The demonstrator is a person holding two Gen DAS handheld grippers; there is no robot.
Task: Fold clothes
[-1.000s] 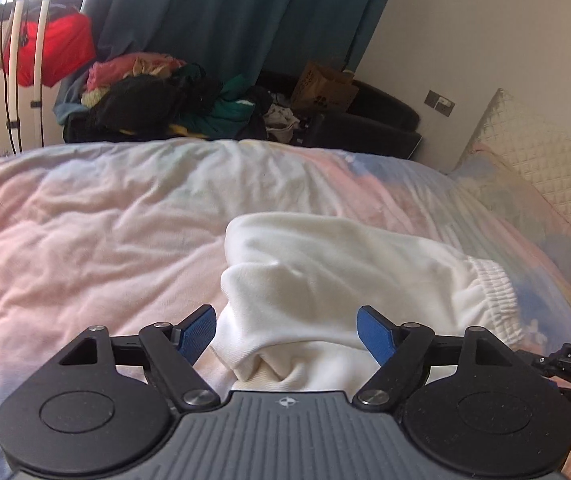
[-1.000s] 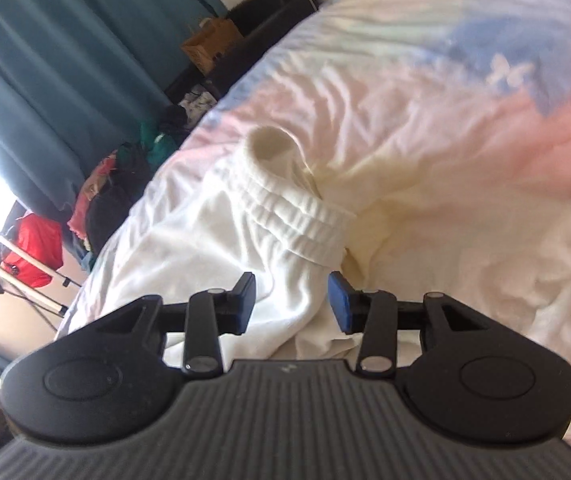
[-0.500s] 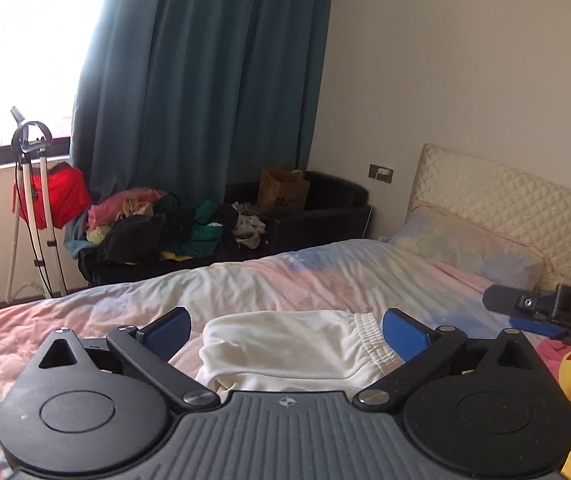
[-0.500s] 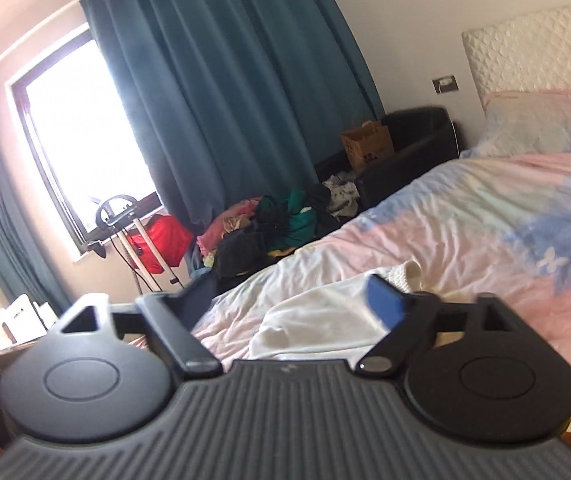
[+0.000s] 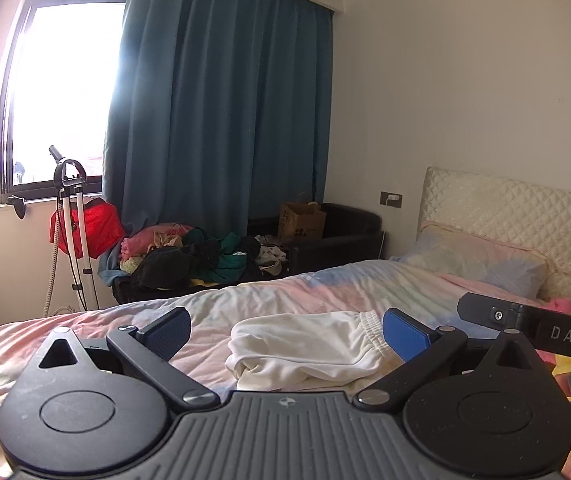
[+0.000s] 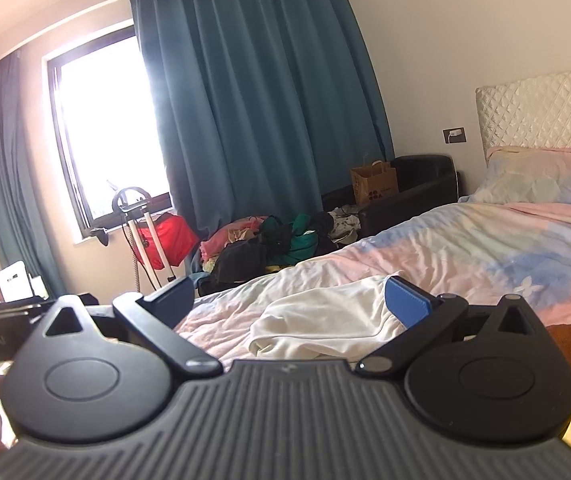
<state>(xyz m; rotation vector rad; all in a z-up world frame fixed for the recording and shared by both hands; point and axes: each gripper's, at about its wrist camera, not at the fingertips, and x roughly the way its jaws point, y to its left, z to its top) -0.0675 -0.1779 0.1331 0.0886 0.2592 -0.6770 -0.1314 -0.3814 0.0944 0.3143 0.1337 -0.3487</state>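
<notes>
A folded white garment (image 5: 305, 344) with an elastic waistband lies on the pastel bedspread (image 5: 285, 292); the right wrist view shows the same white garment (image 6: 325, 316). My left gripper (image 5: 285, 330) is held back from it and above the bed, jaws wide open with nothing between them. My right gripper (image 6: 289, 300) is likewise open and empty, pulled away from the garment. Part of the right gripper's body marked DAS (image 5: 533, 328) crosses the left wrist view at the right.
A pile of mixed clothes (image 5: 193, 256) lies on the floor beyond the bed, by a blue curtain (image 5: 221, 140). A garment steamer stand (image 5: 73, 232), a black armchair (image 5: 333, 236) with a paper bag (image 5: 301, 222), pillows (image 5: 477, 260) and a quilted headboard (image 5: 517, 212) surround the bed.
Both grippers let go of the white garment, opened wider and lifted back from it; the views swung up from the bedspread to the room.
</notes>
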